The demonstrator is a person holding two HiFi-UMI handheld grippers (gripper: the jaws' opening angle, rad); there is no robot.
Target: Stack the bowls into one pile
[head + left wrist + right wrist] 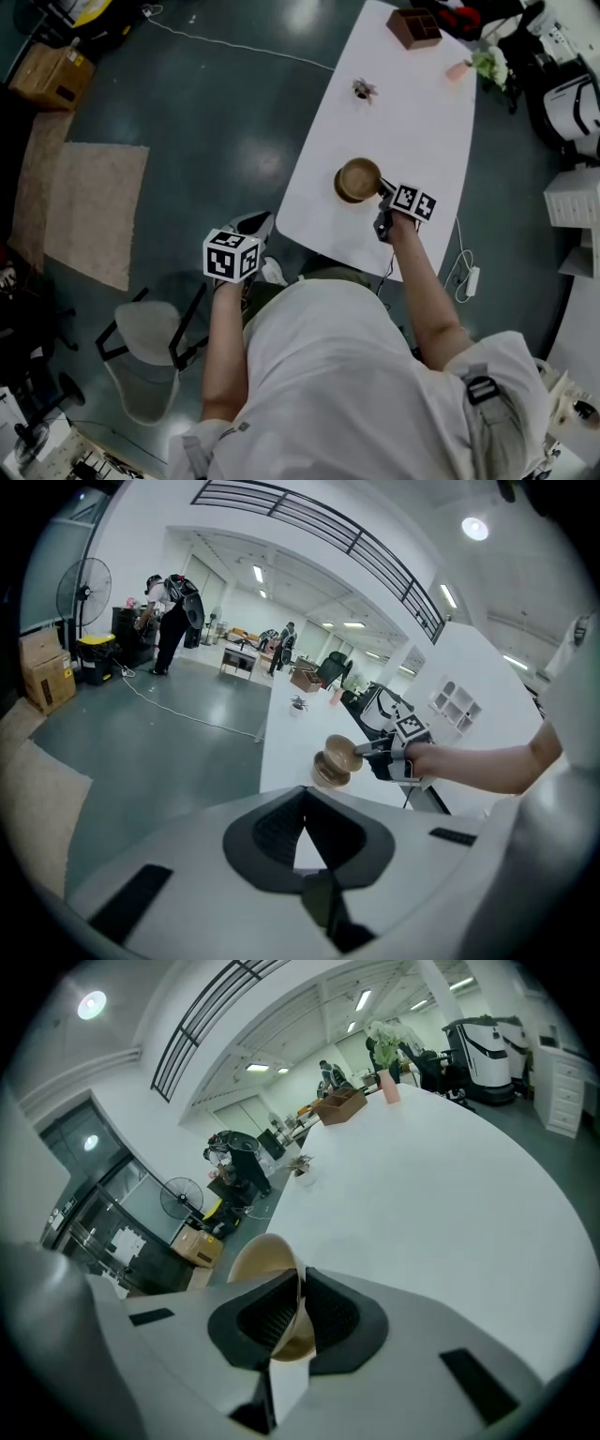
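Note:
A wooden bowl [356, 179] is at the near end of the white table [412, 112]. My right gripper [380, 185] is shut on its right rim. The right gripper view shows that rim [258, 1260] pinched between the pads of the right gripper [300, 1302]. From the left gripper view, the held bowl [343, 753] tilts on top of a second bowl [323, 776] resting on the table. My left gripper [253, 225] hangs off the table's near left corner, over the floor. Its jaws meet at the tips of the left gripper [303, 803] with nothing between them.
At the table's far end are a brown wooden box [413, 26], a pink vase with flowers [461, 68] and a small dark figure [363, 90]. A chair [150, 337] stands on the floor at my left, beyond it a rug [89, 211] and a cardboard box [52, 75].

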